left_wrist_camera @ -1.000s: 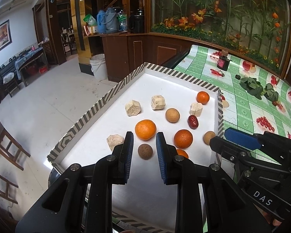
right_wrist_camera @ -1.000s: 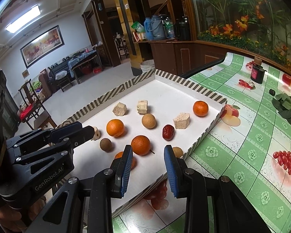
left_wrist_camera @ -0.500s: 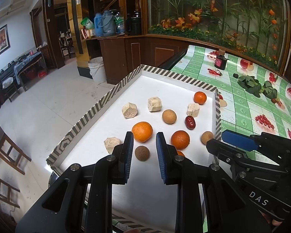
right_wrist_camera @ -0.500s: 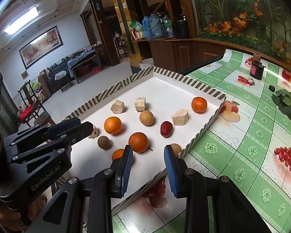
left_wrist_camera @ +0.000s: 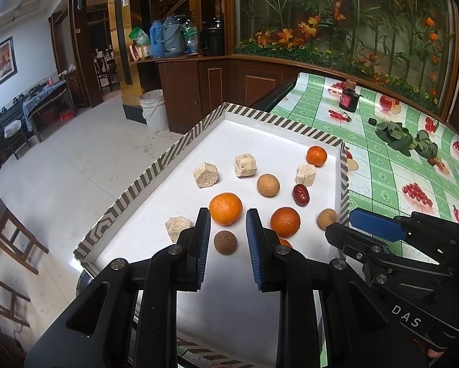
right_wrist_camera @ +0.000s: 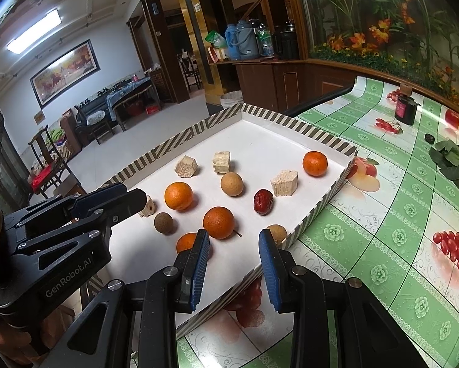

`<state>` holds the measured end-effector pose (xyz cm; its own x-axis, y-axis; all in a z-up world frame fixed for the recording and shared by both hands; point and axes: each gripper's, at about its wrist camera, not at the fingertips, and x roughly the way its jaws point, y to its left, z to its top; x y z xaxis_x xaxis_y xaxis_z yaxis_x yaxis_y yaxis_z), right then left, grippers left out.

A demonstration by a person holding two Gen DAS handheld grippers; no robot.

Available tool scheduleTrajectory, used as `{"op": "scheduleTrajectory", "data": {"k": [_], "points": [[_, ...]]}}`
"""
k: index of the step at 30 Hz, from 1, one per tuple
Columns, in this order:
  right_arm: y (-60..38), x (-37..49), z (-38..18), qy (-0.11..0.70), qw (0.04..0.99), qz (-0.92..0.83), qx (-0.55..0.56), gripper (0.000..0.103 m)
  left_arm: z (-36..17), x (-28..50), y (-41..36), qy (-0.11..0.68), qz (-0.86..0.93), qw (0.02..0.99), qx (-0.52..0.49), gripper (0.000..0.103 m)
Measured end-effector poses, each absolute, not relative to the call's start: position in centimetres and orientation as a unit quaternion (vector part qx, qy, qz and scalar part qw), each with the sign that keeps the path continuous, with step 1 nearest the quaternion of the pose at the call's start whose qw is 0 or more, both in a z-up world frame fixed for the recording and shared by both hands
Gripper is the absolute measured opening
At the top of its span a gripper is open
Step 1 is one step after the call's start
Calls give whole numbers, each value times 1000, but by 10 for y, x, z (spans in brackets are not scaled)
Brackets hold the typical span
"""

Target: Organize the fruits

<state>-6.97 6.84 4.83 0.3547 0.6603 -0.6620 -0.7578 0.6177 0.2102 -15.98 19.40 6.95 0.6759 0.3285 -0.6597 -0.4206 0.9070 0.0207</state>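
Two markings are readable to us: "DAS" on the right gripper (left_wrist_camera: 341, 228) as seen from the left wrist, and "GenRobot.AI" on the left gripper (right_wrist_camera: 137, 199) as seen from the right wrist. Both grippers hover over the near end of the striped-rim tray (left_wrist_camera: 143, 181) with fingers apart, gripping nothing, while oranges (left_wrist_camera: 225, 208), a red date (right_wrist_camera: 263, 201), brown round fruits (left_wrist_camera: 225, 242) and pale chunks (left_wrist_camera: 205, 174) lie scattered inside it. Only the right wrist view shows a fourth orange (right_wrist_camera: 187, 242) plainly, beside its left finger.
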Motion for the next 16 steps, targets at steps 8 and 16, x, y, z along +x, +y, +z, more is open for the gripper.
{"op": "scheduleTrajectory", "data": {"k": [8, 16], "points": [[69, -70, 46, 372, 819, 431, -68, 32, 72, -161, 195, 338, 215, 914, -66, 24], [51, -64, 51, 372, 829, 413, -59, 32, 77, -155, 179, 345, 194, 916, -62, 24]]}}
